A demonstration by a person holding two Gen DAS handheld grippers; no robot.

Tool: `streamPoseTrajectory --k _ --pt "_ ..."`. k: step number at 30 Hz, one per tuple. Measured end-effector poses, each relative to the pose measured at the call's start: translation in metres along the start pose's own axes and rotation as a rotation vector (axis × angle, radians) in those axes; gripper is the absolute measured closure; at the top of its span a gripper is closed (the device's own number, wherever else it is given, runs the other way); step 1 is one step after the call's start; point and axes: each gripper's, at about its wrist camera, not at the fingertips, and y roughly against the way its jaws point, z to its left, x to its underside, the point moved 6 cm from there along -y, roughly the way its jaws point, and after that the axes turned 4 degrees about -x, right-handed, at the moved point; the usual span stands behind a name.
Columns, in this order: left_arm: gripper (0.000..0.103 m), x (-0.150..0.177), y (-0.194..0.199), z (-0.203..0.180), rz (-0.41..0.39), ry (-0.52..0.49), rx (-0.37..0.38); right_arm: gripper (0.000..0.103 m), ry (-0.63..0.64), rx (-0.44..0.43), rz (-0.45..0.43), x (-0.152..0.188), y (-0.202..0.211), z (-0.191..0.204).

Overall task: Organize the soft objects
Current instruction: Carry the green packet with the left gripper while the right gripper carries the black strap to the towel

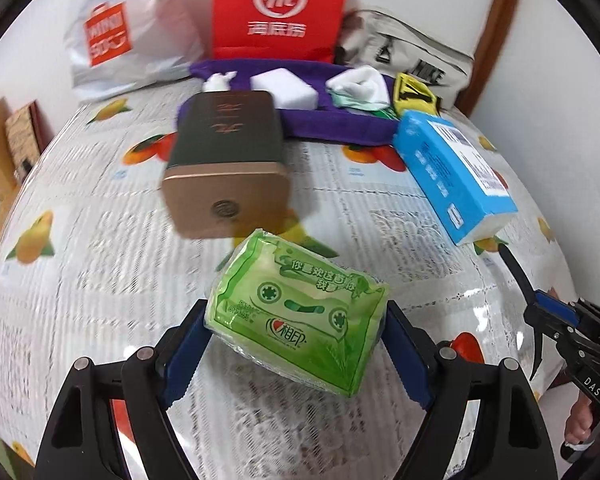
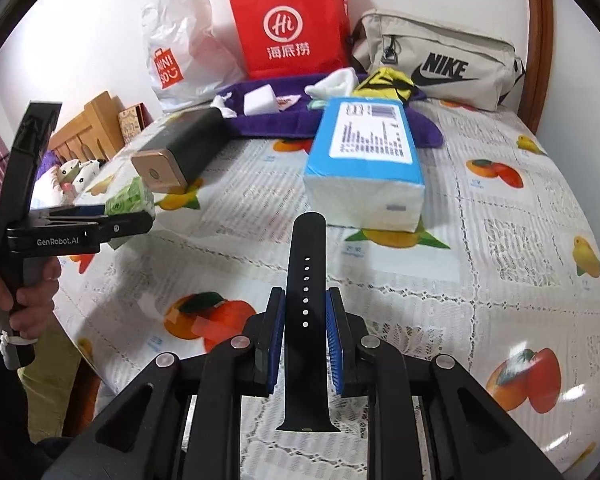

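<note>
Between the left gripper's (image 1: pixel 296 344) blue pads: a green plastic-wrapped tissue pack (image 1: pixel 300 316), pinched at both sides, held off the table.
Right gripper (image 2: pixel 305 320) clamps a perforated black rubber watch strap (image 2: pixel 305 304), lower end cut off by its body. Ahead, a blue tissue brick (image 2: pixel 366 160); behind it "NIKE" on a beige pouch (image 2: pixel 440 52); pack print blurred.
</note>
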Motion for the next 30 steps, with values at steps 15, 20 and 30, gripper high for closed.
streamPoseTrajectory --k 15,20,30 --pt "0.021 -0.035 0.058 0.029 -0.086 0.042 -0.061 0.083 -0.02 0.021 -0.092 -0.053 0.036 0.0" --pt "0.021 -0.056 0.079 0.033 -0.126 0.051 -0.078 0.083 -0.005 0.026 -0.13 -0.08 0.053 -0.003" --pt "0.02 -0.096 0.096 0.03 -0.179 0.035 -0.117 0.083 0.018 -0.014 -0.188 -0.117 0.064 -0.006"
